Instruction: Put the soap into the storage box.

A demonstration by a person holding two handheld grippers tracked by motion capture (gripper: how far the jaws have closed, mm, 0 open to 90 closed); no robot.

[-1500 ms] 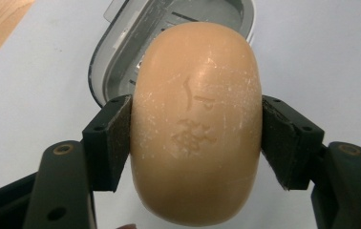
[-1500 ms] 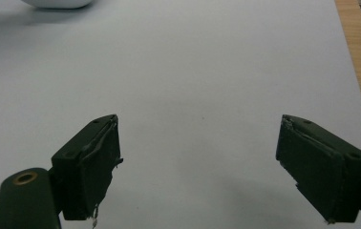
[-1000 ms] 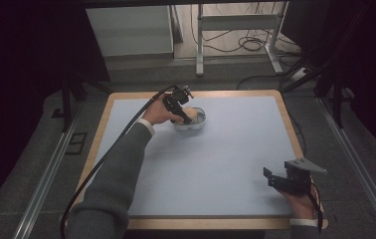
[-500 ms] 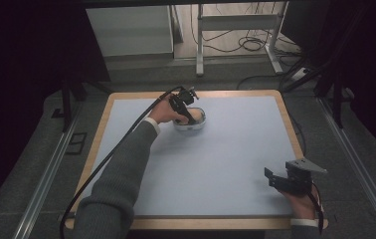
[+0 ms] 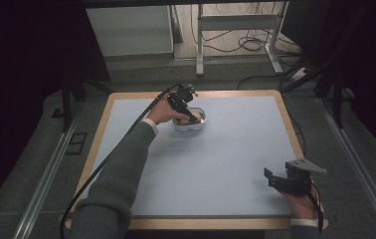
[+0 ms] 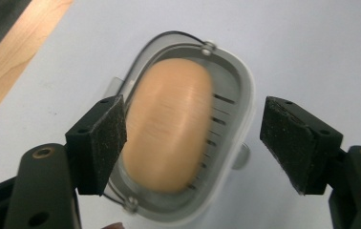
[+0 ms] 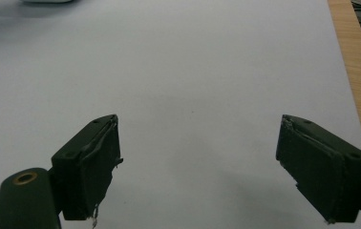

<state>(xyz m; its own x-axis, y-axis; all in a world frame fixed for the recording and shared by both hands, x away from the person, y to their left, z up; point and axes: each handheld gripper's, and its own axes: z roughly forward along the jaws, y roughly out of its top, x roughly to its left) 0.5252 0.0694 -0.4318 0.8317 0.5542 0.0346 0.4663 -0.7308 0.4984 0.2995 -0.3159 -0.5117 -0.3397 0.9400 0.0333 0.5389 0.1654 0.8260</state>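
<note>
Pale blue tabletop [image 5: 226,164]: at the near right edge the right hand-held gripper [image 5: 275,180] rests with jaws apart, idle and holding nothing. At far centre, the left hand-held gripper [image 6: 193,138] hovers over the clear dish [image 6: 238,95]; the tan soap-like bar [image 6: 169,129] lies inside, seemingly just released. Its jaws, closed a second ago, have been opening and now straddle the bar untouched.

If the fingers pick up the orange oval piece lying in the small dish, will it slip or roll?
The orange oval piece looks smooth and rounded, so the flat fingers may slip on its curved sides. Set on the table, it would probably rock or roll. The white dish seems light and might slide if pushed.
</note>
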